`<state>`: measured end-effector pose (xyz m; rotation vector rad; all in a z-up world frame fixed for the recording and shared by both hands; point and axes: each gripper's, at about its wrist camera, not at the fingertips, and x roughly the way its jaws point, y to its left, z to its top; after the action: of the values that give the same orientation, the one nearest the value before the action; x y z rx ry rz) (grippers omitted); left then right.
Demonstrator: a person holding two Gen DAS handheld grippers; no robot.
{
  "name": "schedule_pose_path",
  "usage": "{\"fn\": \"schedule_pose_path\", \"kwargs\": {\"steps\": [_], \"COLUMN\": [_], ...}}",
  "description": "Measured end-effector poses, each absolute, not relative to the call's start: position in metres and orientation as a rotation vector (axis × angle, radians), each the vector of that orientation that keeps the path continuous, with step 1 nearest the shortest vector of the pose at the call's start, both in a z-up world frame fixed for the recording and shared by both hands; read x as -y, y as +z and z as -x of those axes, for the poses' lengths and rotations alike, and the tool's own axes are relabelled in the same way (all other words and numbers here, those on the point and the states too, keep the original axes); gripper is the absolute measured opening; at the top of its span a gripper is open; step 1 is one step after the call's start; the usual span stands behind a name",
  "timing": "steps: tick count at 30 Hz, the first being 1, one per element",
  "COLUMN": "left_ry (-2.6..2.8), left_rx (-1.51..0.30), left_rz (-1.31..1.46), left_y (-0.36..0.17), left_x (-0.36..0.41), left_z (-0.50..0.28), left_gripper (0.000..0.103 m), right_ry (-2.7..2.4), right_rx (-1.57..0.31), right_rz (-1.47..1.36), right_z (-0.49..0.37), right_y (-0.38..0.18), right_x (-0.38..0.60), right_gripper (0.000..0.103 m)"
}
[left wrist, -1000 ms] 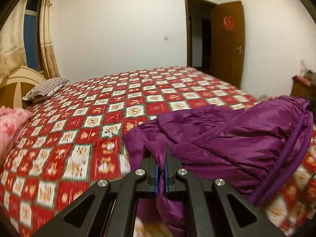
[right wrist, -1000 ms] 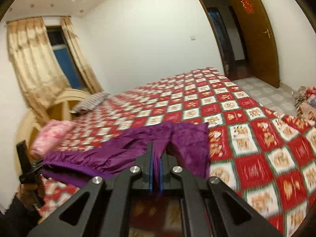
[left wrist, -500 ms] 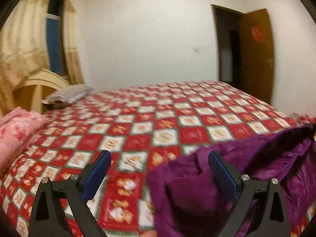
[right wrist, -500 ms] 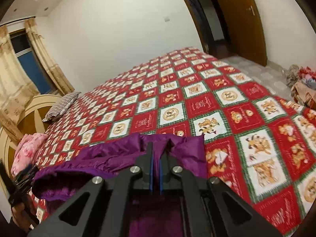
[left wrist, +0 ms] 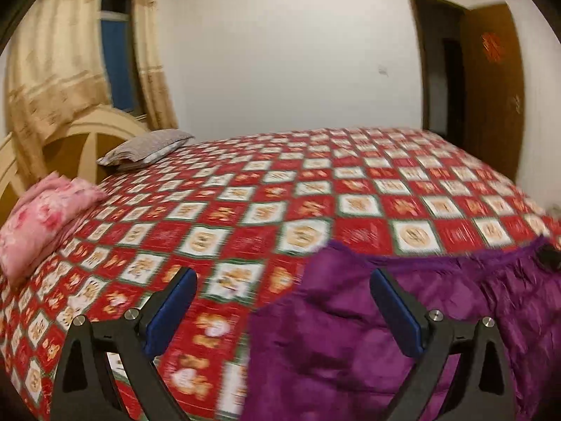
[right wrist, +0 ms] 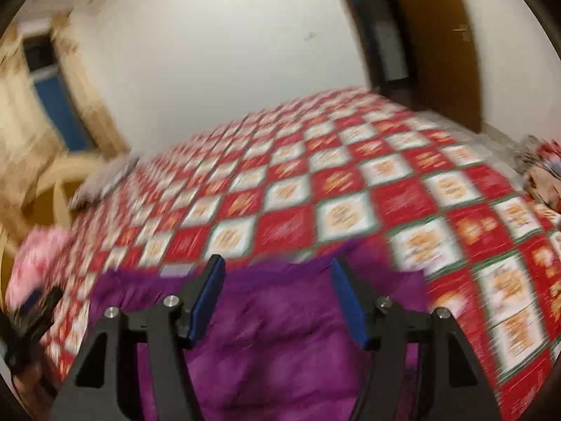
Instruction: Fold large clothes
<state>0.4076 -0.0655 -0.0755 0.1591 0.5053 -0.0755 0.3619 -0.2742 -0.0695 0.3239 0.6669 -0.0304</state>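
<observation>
1. Left tongs (left wrist: 280, 307): spread wide, nothing pinched. Blue pads (left wrist: 171, 307) bare. One finger sits over the bedspread, the other over the garment's near-left part; contact with the cloth can't be told.
2. Right tongs (right wrist: 277, 298): also spread wide, nothing between the fingers. Both fingers are above the garment's middle. Heavy motion blur in this view.
3. Purple padded coat (left wrist: 403, 333): lies on the bed (left wrist: 315, 189) at its near edge, closest to both cameras, free of either tool. In the right wrist view it spans from near the left tongs to just past the right finger.
4. Look of coat: shiny, puffy, quilted fabric, rumpled with soft creases. Far edge runs roughly straight across the bedspread. A dark patch at its right end, in the left view, is too blurred to identify. Sleeves, zip and hood are not clear.
5. Progress, my judgement: coat laid down and let go, so one placing or fold step looks finished. It looks bulky and uneven, not a neat packet. Further folds and smoothing probably remain. How many folds are in already can't be told.
6. Around: red-and-white check bedspread, mostly bare beyond the coat. Pink bundle (left wrist: 42, 217) and grey pillow (left wrist: 147, 149) by the headboard, well apart from the coat. Curtains (left wrist: 45, 70) far left, brown door (left wrist: 494, 87) far right.
</observation>
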Motion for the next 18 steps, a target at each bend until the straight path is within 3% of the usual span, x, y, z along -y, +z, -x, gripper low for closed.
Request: {"fn": "schedule_pose_path", "kwargs": {"steps": [2,4,11,18], "left_ry": [-0.074,-0.091,-0.071,-0.091], "left_rx": [-0.519,-0.551,-0.718,-0.775], "left_rz": [-0.177,-0.190,-0.207,-0.184], "left_y": [-0.081,-0.090,-0.143,-0.155], "left_x": [0.082,0.095,0.106,0.107], "left_z": [-0.409,-0.419,-0.464,-0.474], "left_gripper": [0.099,0.099,0.099,0.100], "right_ry": [0.016,0.001,-0.068,-0.066], "right_rx": [-0.720,-0.727,-0.811,-0.782], "right_rz": [-0.261,-0.214,-0.184,-0.185], "right_z": [-0.371,-0.380,-0.419,-0.417], "right_y": [-0.083,-0.093,-0.140,-0.151], "right_x": [0.233,0.215,0.224,0.227], "right_gripper": [0.050,0.048,0.046,0.046]}}
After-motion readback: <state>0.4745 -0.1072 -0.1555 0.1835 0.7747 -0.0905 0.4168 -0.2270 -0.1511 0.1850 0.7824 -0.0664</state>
